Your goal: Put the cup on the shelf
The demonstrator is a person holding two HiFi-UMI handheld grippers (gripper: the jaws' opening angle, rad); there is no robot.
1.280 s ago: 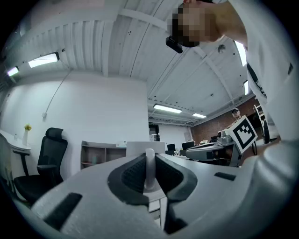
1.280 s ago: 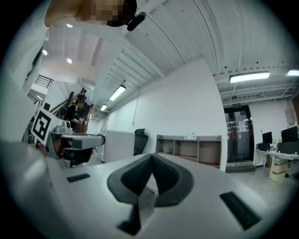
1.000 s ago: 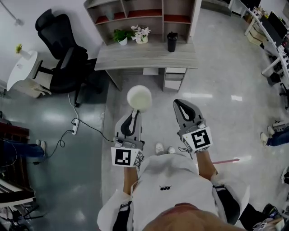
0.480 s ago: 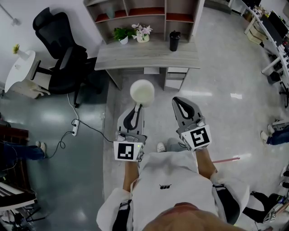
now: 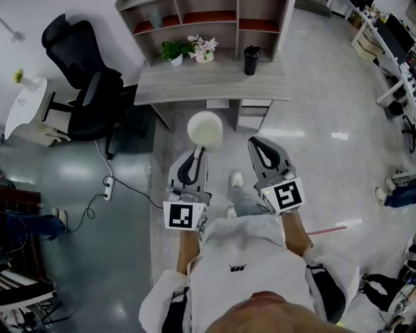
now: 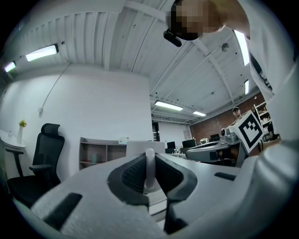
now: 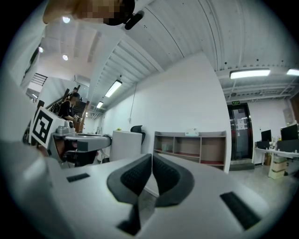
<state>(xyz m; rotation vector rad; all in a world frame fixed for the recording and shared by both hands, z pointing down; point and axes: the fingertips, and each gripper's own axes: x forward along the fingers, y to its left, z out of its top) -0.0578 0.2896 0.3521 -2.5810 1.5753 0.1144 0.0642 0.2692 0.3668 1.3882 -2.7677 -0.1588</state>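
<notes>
The left gripper (image 5: 197, 153) was clamped on the thin handle (image 6: 149, 169) of the white cup (image 5: 205, 128). It held the cup in the air, just in front of the near edge of the desk (image 5: 195, 83). The right gripper (image 5: 255, 144) was beside it, also in front of the desk, with its jaws pressed together and nothing between them. The shelf (image 5: 208, 18) stood at the far side of the desk, well apart from the cup.

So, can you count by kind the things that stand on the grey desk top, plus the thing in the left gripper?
Potted plants: 2
Black tumbler: 1
White cup, held by its handle in the left gripper: 1
Total: 4
</notes>
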